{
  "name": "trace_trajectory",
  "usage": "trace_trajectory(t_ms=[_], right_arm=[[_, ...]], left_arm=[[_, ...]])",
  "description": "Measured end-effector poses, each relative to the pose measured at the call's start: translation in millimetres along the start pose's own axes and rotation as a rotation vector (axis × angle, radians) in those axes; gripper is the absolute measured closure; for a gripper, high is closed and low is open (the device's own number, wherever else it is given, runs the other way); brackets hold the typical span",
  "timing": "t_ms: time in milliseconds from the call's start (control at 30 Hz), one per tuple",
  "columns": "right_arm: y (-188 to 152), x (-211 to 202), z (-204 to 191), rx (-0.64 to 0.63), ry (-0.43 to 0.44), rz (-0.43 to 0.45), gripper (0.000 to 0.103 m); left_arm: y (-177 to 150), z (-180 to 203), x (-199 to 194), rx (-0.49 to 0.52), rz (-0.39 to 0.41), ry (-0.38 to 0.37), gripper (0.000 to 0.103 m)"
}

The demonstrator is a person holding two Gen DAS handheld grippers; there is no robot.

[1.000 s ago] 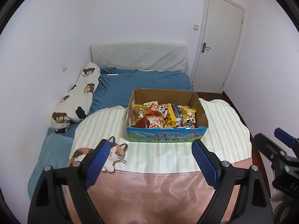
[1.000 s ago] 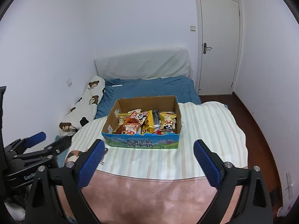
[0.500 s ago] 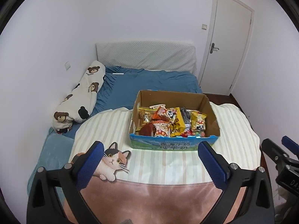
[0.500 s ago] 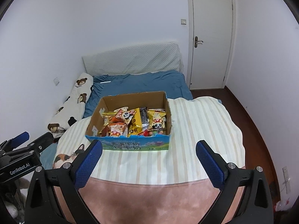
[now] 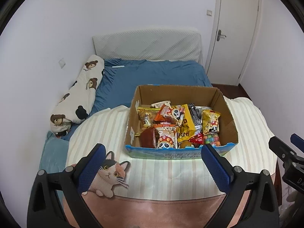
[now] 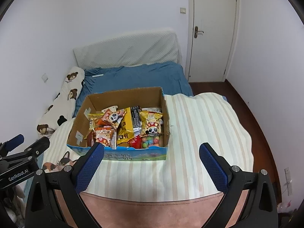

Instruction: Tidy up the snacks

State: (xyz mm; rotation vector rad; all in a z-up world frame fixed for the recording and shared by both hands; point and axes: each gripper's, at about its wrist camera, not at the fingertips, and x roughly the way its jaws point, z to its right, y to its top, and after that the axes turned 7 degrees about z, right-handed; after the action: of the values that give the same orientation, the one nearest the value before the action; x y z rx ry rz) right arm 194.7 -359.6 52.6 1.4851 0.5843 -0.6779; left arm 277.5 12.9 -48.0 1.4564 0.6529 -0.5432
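Left to right: bear-print bolster along the left wall, cat-print blanket across the near bed, cardboard box sitting on it. All snacks I can see are piled loose inside the box; none lie on the blanket. I read that as either packed away or waiting to be sorted; can't settle which. Left gripper spread wide, holding nothing. Right gripper same, short of the box.

Open cardboard box with blue front, on striped blanket, heaped with colourful snack packets, panda-printed on top
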Motion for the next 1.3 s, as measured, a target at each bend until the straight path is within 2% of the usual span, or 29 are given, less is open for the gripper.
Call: trace_trajectory(t_ms=[167, 433, 1300], right_arm=[[1.2, 22.6, 0.9, 0.004, -0.009, -0.031, 0.001], [0.2, 36.3, -0.2, -0.006, -0.030, -0.050, 0.001], [-2.4, 33.5, 4.8, 0.007, -0.042, -0.054, 0.001]], left_arm=[[2.3, 8.3, 22.2, 0.015, -0.043, -0.008, 0.000], [1.4, 15.8, 38.3, 0.025, -0.079, -0.012, 0.000], [2.3, 21.4, 32.9, 0.035, -0.066, -0.022, 0.000]])
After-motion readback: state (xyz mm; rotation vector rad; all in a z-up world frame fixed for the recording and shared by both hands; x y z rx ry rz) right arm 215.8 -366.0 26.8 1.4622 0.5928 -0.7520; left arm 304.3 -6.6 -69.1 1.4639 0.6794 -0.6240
